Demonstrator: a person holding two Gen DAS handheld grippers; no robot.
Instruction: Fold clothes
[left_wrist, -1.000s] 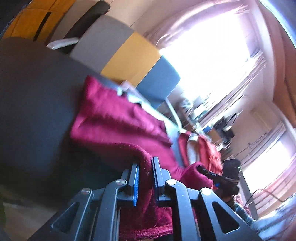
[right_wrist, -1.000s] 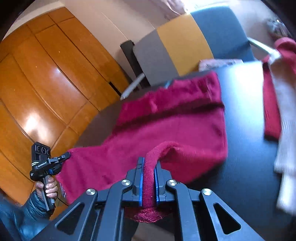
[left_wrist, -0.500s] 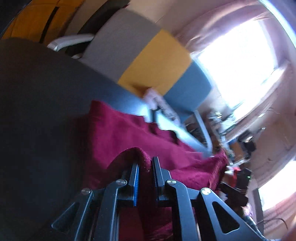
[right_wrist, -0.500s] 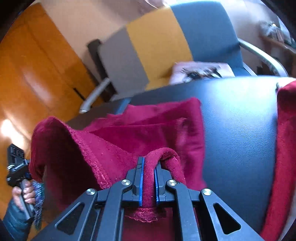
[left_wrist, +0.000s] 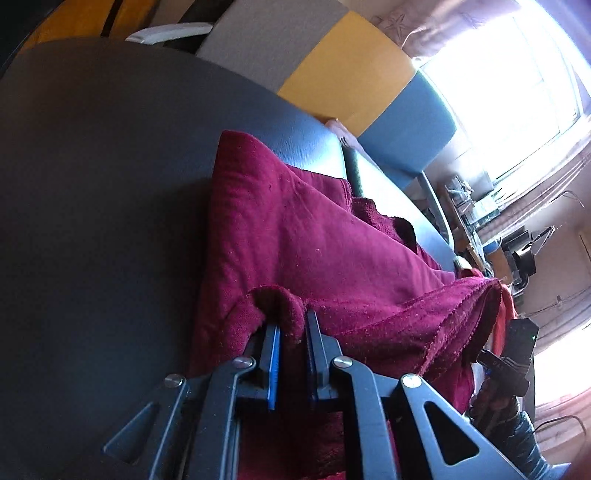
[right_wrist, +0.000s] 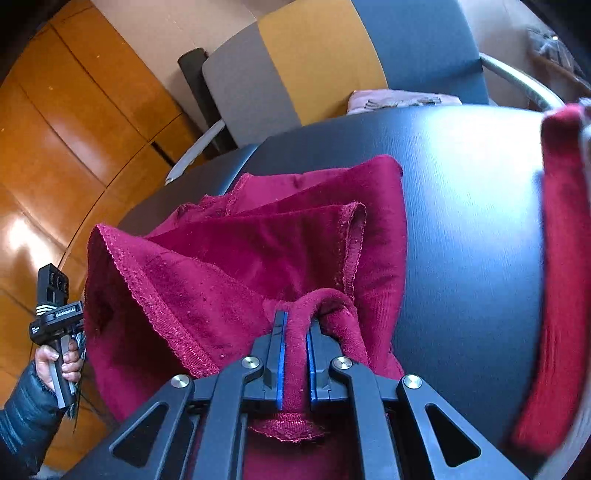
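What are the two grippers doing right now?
Left gripper: shut on the red garment.
Right gripper: shut on the red garment too.

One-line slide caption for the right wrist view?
Right tool pinches a maroon garment folded over a dark table.

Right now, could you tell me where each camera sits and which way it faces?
Left wrist: on the left tool, facing the crimson garment on the black table; the right hand shows.
Right wrist: on the right tool, facing the same garment; the left hand shows.
Shared: garment, table, the grey-yellow-blue chair.
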